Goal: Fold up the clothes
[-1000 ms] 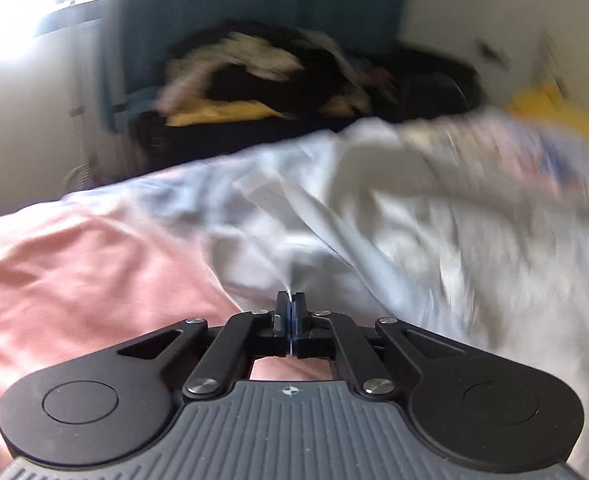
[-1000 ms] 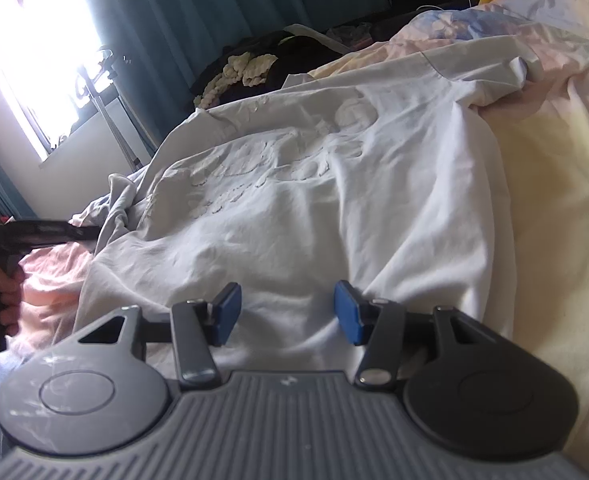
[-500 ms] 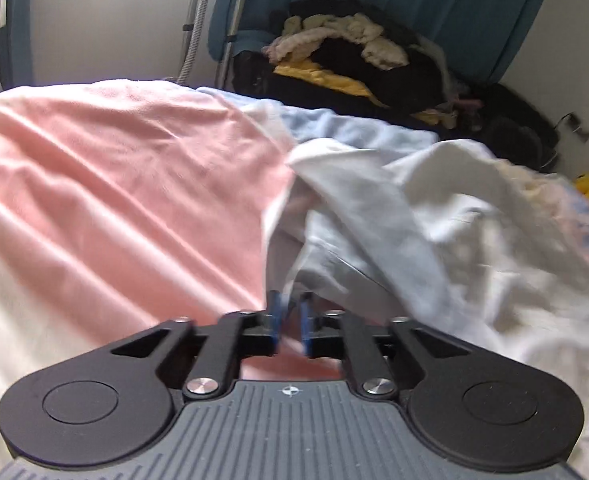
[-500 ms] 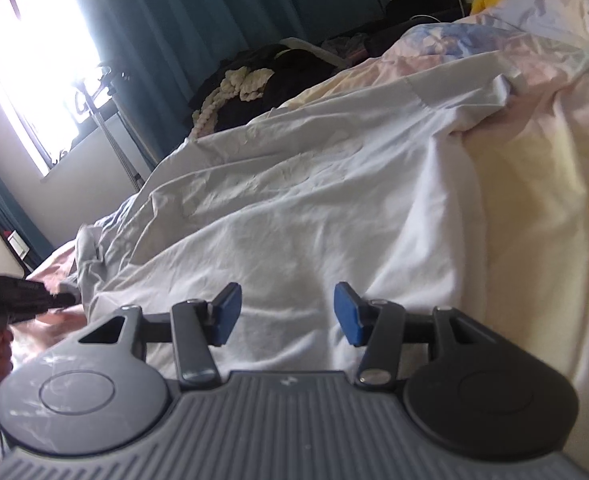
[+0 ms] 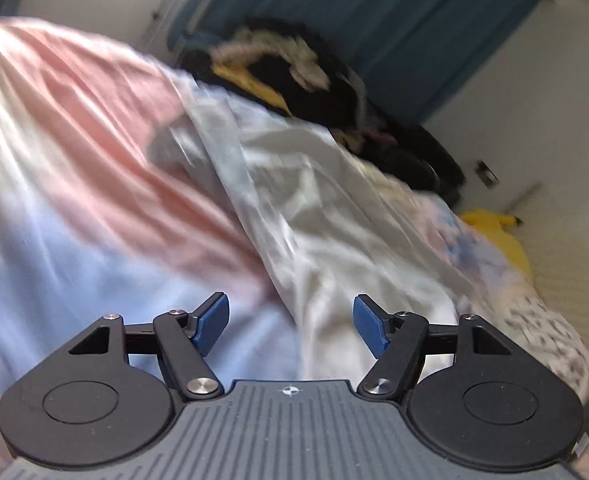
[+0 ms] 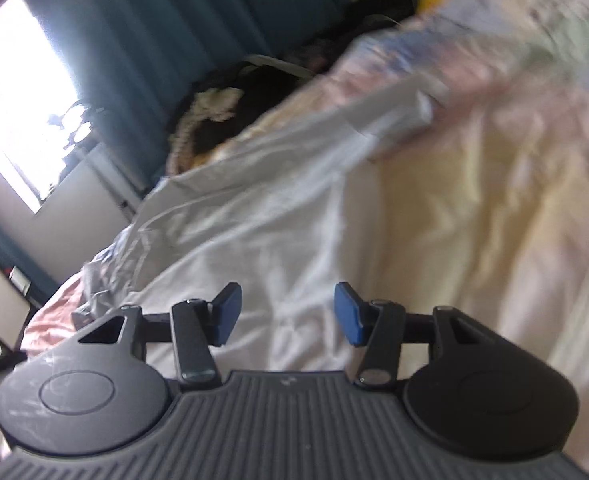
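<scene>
A white T-shirt (image 5: 326, 216) lies spread on the bed, blurred by motion in both views. My left gripper (image 5: 290, 326) hovers over the shirt's near edge; its jaws are opening, and no cloth is pinched between the blue pads. In the right wrist view the same white T-shirt (image 6: 270, 216) stretches away towards the window, one sleeve (image 6: 394, 108) reaching to the upper right. My right gripper (image 6: 286, 314) stands open above the shirt's hem, nothing between its fingers.
The bedsheet (image 5: 74, 140) shows pink and pale blue on the left, yellow (image 6: 474, 220) on the right. A heap of dark and cream clothes (image 5: 294, 72) sits beyond the bed, before teal curtains (image 6: 154, 40). A yellow soft toy (image 5: 494, 224) lies far right.
My left gripper was shut on a fold of the white shirt and has let it go, its jaws spreading wide as it swung sideways. The right gripper rose and rolled, still open.
</scene>
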Demonstrator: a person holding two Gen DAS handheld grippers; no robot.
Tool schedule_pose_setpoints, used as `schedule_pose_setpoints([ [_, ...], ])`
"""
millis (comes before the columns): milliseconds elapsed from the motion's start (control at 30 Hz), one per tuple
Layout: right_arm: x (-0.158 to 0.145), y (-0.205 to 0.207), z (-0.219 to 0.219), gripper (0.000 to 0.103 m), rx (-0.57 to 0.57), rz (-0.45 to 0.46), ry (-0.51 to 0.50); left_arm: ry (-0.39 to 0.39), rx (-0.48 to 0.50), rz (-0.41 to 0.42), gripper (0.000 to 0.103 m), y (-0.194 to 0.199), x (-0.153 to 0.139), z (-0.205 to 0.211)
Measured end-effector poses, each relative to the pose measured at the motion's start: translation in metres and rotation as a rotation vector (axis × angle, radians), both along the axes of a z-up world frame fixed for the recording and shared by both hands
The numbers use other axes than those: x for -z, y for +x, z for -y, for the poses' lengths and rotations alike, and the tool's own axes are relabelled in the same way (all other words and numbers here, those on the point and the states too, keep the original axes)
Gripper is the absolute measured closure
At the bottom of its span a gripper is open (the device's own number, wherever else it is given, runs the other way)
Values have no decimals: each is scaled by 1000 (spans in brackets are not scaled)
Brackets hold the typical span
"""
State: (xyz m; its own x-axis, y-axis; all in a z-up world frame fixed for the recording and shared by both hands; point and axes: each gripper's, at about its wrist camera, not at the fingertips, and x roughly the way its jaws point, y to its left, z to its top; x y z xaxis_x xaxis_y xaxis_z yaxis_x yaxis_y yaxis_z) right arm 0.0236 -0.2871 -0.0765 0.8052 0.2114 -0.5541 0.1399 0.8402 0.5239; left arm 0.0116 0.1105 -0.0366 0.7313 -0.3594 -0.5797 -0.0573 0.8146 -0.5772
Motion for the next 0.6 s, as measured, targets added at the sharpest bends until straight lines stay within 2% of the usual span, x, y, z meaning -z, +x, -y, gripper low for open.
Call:
schedule_pose_setpoints([
  [67, 10, 1, 3, 50, 25, -46, 30, -24, 61, -50, 30, -2, 13, 16],
  [167, 24, 3, 8, 51, 56, -109, 75, 47, 122, -55, 30, -1, 16, 30],
  [233, 33, 6, 5, 52, 59, -120, 71, 36, 116, -61, 28, 1, 20, 28],
  [333, 35, 8, 1, 64, 62, -113, 33, 15, 93, -83, 28, 3, 25, 22],
  [400, 35, 7, 0, 94, 64, -95, 43, 9, 94, -90, 28, 4, 26, 22],
  [433, 34, 6, 0, 101, 65, -84, 55, 14, 100, -90, 28, 5, 26, 22],
  [600, 11, -7, 8, 101, 128, 46, 38, 39, 115, -101, 26, 5, 23, 22],
])
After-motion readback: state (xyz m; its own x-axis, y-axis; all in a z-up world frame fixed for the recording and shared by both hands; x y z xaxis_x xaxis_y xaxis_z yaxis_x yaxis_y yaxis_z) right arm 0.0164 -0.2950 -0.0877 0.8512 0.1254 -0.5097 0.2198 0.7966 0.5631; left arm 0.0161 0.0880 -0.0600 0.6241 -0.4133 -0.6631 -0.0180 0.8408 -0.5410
